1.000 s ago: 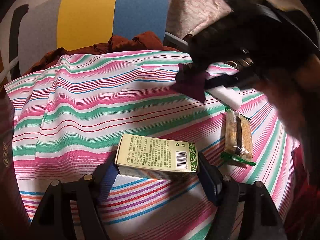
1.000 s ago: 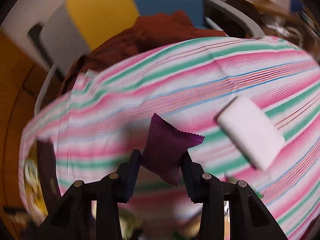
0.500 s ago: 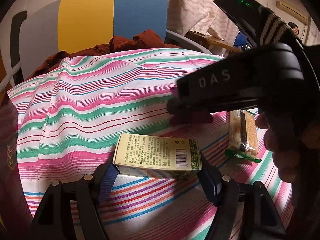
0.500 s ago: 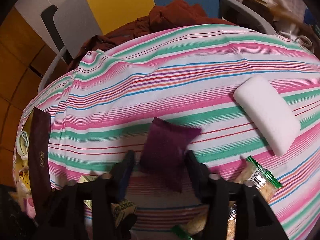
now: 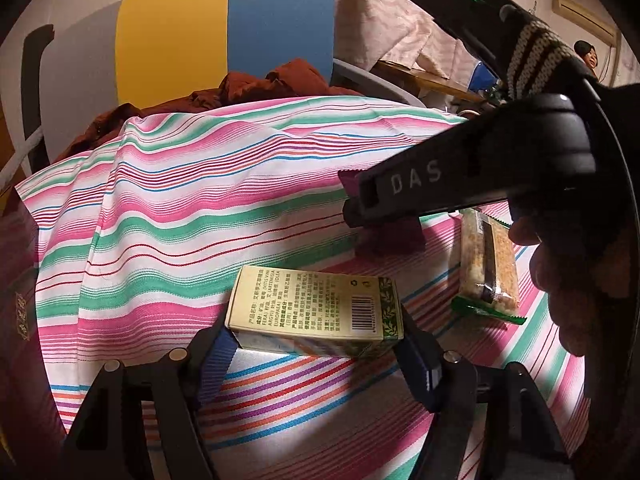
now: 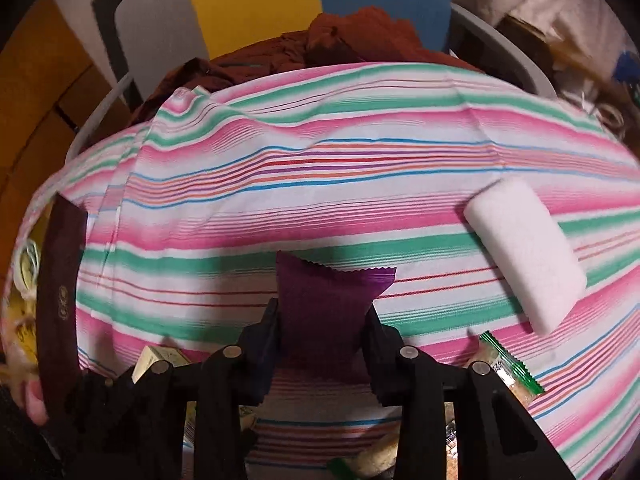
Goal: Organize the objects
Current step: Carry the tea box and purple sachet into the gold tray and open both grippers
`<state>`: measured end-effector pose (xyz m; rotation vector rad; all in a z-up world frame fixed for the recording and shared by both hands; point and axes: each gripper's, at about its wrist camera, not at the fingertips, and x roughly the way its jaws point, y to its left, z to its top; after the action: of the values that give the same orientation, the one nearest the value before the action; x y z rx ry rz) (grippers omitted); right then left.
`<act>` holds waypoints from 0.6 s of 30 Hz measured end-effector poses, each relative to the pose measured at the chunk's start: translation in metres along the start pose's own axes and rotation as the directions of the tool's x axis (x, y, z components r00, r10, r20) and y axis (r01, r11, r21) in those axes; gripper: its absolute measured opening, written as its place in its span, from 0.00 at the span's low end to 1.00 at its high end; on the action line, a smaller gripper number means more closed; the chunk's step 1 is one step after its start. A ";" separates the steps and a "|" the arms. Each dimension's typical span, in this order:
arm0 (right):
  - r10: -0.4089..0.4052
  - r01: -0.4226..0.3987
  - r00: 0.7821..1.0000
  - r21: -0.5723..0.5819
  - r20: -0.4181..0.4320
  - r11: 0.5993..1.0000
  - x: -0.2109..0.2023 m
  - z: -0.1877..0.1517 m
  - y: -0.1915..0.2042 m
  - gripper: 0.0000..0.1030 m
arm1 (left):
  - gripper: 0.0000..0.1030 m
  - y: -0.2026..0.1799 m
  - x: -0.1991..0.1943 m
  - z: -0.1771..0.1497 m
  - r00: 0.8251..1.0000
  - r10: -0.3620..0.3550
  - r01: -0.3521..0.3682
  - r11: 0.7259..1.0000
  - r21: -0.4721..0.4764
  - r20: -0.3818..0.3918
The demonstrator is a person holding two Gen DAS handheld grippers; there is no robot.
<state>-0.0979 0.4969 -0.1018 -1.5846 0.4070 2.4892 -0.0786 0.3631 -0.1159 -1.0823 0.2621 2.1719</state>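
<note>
Left gripper (image 5: pixel 316 346) has its jaws clamped on the yellow box (image 5: pixel 316 306), low over the striped desk (image 5: pixel 160 216). Right gripper (image 6: pixel 322 320) pinches the purple packet (image 6: pixel 324 296), just ahead of the box; a white sponge (image 6: pixel 524 252) lies to its right.

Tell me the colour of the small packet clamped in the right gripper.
Dark purple: the zigzag-edged foil packet shows best in the right wrist view, between the right gripper fingers.

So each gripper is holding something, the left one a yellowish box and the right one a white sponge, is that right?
Not quite. The left gripper does hold the yellowish box, but the right gripper holds a purple packet. The right wrist view shows the white sponge lying loose on the striped cloth.
</note>
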 end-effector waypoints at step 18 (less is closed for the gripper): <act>-0.027 0.028 1.000 -0.071 0.014 0.997 0.004 -0.003 0.005 0.37 | 0.71 0.006 -0.044 -0.002 0.997 0.070 -0.071 0.997 0.006 0.033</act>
<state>-0.0982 0.4912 -0.1056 -1.5869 0.2959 2.5185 -0.0627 0.3364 -0.0847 -1.0476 0.2967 2.2474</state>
